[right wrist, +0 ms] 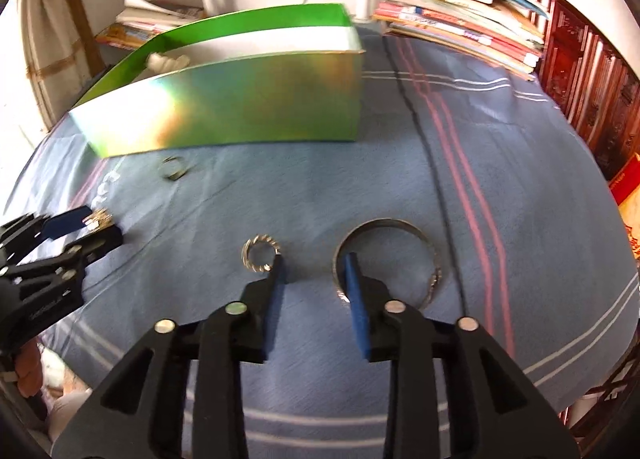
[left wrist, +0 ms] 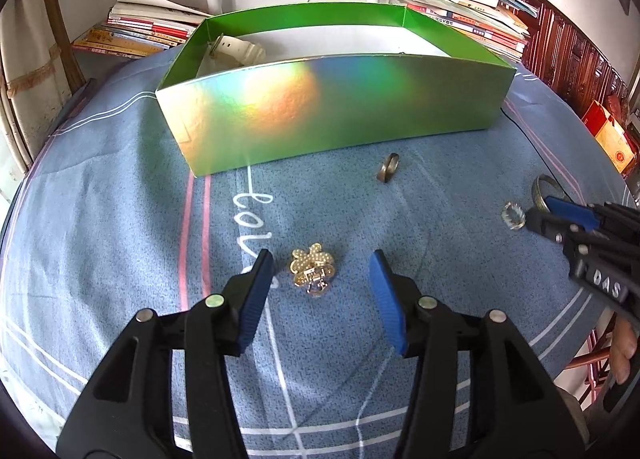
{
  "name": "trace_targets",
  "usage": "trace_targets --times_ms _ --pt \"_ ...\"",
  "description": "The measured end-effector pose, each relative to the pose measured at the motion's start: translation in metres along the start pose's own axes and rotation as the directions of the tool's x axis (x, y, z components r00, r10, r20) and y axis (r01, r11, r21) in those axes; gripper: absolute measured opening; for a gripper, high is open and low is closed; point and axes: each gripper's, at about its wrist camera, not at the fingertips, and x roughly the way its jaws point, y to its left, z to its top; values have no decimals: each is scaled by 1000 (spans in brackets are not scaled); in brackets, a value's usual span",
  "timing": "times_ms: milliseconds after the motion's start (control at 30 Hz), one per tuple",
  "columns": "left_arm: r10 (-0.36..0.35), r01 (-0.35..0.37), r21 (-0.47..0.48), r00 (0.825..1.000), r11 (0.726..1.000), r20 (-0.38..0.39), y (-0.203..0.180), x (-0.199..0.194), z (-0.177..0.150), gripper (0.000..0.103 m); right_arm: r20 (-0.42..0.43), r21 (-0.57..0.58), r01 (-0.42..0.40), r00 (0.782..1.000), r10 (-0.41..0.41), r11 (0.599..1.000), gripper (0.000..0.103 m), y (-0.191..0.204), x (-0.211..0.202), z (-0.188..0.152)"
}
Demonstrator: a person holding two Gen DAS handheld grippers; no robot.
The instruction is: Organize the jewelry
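Open left jaws flank gold brooch [left wrist: 313, 274] on blue cloth [left wrist: 120, 219].

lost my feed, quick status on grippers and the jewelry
Left gripper open around gold brooch. Right gripper open, empty, by bangle. Green box path unobstructed.

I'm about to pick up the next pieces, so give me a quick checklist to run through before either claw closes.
1. Left claw open: ok.
2. Gold brooch between the left claw's pads, untouched: ok.
3. Right claw open, nothing gripped: ok.
4. Right claw centred on one piece: not ok; it sits between the twisted ring and the bangle.
5. Green box open on top: ok.
6. Plain ring lying on the cloth, out of both claws' way: ok.
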Motion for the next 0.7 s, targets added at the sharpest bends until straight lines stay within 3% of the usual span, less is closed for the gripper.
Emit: trace_targets --times_ms 167,367,533,700 --pt "20 -20 -13 1000 1000 -4 0 1 0 61 18 -30 35 999 -35 999 33 14 -3 -3" --pt "36 -36 -29 999 999 1 0 0 -3 66 42 15 90 995 -91 996 33 4 2 0" --pt "67 -66 -66 998 996 2 1 0 -5 71 36 26 60 997 -61 998 33 4 2 -1" --pt "89 -88 -94 996 992 4 0 -1 -7 77 14 -17 -25 1000 25 1000 35 16 -2 -4"
